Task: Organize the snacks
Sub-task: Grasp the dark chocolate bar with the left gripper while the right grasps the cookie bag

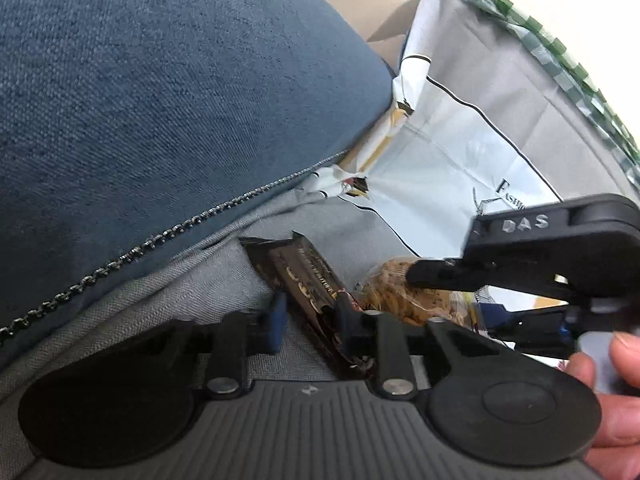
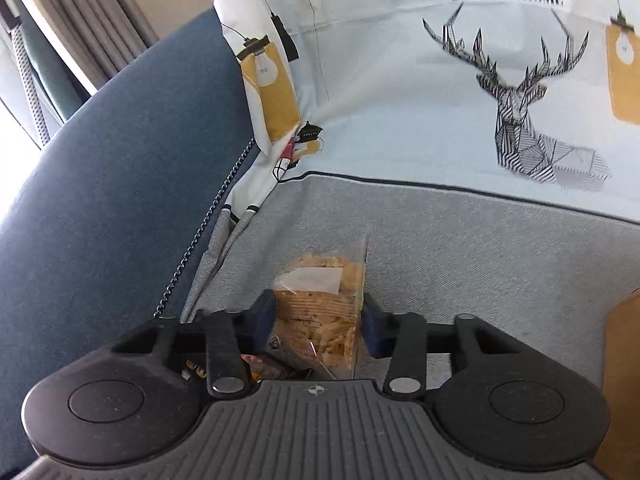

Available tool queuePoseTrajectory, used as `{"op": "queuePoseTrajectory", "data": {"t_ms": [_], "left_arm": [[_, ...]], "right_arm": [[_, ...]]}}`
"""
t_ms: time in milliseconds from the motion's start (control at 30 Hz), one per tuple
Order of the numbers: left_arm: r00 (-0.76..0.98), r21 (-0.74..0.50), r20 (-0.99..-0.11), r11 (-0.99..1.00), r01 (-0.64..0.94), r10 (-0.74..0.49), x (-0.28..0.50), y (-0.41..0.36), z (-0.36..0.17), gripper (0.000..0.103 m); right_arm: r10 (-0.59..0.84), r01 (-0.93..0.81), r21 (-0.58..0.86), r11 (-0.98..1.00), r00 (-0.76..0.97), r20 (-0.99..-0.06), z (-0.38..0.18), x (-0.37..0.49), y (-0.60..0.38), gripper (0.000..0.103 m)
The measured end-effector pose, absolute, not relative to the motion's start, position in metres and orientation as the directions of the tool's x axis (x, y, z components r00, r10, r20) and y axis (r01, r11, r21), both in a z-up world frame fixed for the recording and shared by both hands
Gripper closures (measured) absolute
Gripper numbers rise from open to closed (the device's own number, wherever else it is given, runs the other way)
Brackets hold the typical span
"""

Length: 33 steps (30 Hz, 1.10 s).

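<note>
Grey woven cloth (image 2: 460,248) covers the seat and serves as the landmark here; to its left rises the blue cushion (image 1: 160,100) with a dark braided trim, and behind it the pale cover printed with a deer (image 2: 520,100). On the grey cloth, closest to the cushion, lies your dark snack bar wrapper (image 1: 304,276), running diagonally; your left gripper (image 1: 312,316) has it between the fingers, which look drawn together on its near end, the right pad against the wrapper, the left pad (image 1: 276,320) blurred. Right of the wrapper on the same cloth sits the clear bag of crackers (image 2: 320,312), with a white label on its face. Your right gripper (image 2: 318,320) straddles that bag, blue pads at either side of it; the left pad looks to meet the film, contact on the right side cannot be confirmed. In the left wrist view your right hand (image 1: 612,392) shows at the far right edge.
</note>
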<state>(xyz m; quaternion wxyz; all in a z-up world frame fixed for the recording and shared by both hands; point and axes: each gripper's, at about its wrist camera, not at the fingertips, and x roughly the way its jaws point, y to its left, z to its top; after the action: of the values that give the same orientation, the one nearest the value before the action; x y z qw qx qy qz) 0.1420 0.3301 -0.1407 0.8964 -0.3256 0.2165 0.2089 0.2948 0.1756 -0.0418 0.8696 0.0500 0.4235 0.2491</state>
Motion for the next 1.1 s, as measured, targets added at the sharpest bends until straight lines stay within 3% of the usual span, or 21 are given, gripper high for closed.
{"op": "queuePoseTrajectory", "data": {"t_ms": [33, 100, 567, 600, 667, 733, 767, 833, 933, 1000, 1067, 1100], "left_arm": [[0.822, -0.489, -0.518, 0.708, -0.51, 0.235, 0.141, 0.329, -0.14, 0.094], [0.83, -0.477, -0.506, 0.726, -0.495, 0.234, 0.141, 0.328, -0.137, 0.102], [0.843, -0.479, -0.514, 0.762, -0.436, 0.159, 0.112, 0.329, -0.122, 0.102], [0.844, -0.488, -0.51, 0.753, -0.441, 0.164, 0.111, 0.33, -0.122, 0.1], [0.842, -0.484, -0.508, 0.749, -0.452, 0.179, 0.115, 0.329, -0.122, 0.084], [0.825, -0.447, -0.528, 0.761, -0.471, 0.201, 0.13, 0.323, -0.123, 0.051], [0.811, -0.419, -0.543, 0.767, -0.487, 0.218, 0.14, 0.32, -0.123, 0.042], [0.772, -0.363, -0.575, 0.762, -0.537, 0.27, 0.161, 0.316, -0.122, 0.014], [0.677, -0.231, -0.667, 0.778, -0.585, 0.31, 0.2, 0.308, -0.124, 0.011], [0.648, -0.124, -0.674, 0.81, -0.573, 0.355, 0.212, 0.3, -0.126, 0.012], [0.629, -0.032, -0.68, 0.842, -0.539, 0.377, 0.213, 0.295, -0.128, 0.021], [0.64, -0.012, -0.672, 0.858, -0.513, 0.373, 0.208, 0.293, -0.128, 0.035]], "right_arm": [[0.475, -0.393, 0.294, 0.871, 0.524, -0.707, -0.039, 0.292, 0.173, 0.068], [0.469, -0.391, 0.285, 0.875, 0.541, -0.698, -0.032, 0.284, 0.163, 0.071], [0.453, -0.412, 0.219, 0.884, 0.644, -0.617, 0.031, 0.153, 0.066, 0.075], [0.46, -0.42, 0.218, 0.881, 0.649, -0.607, 0.034, 0.139, 0.06, 0.075], [0.472, -0.429, 0.224, 0.875, 0.653, -0.592, 0.038, 0.11, 0.048, 0.075], [0.482, -0.431, 0.236, 0.871, 0.654, -0.582, 0.04, 0.083, 0.036, 0.075], [0.488, -0.434, 0.242, 0.868, 0.654, -0.578, 0.04, 0.071, 0.031, 0.075], [0.492, -0.434, 0.247, 0.866, 0.66, -0.568, 0.04, 0.052, 0.023, 0.075], [0.5, -0.441, 0.249, 0.862, 0.665, -0.555, 0.039, 0.03, 0.016, 0.075], [0.501, -0.45, 0.24, 0.86, 0.661, -0.559, 0.035, 0.02, 0.017, 0.075], [0.498, -0.461, 0.221, 0.859, 0.657, -0.566, 0.029, 0.016, 0.021, 0.075], [0.5, -0.471, 0.211, 0.857, 0.656, -0.566, 0.027, 0.015, 0.024, 0.075]]}}
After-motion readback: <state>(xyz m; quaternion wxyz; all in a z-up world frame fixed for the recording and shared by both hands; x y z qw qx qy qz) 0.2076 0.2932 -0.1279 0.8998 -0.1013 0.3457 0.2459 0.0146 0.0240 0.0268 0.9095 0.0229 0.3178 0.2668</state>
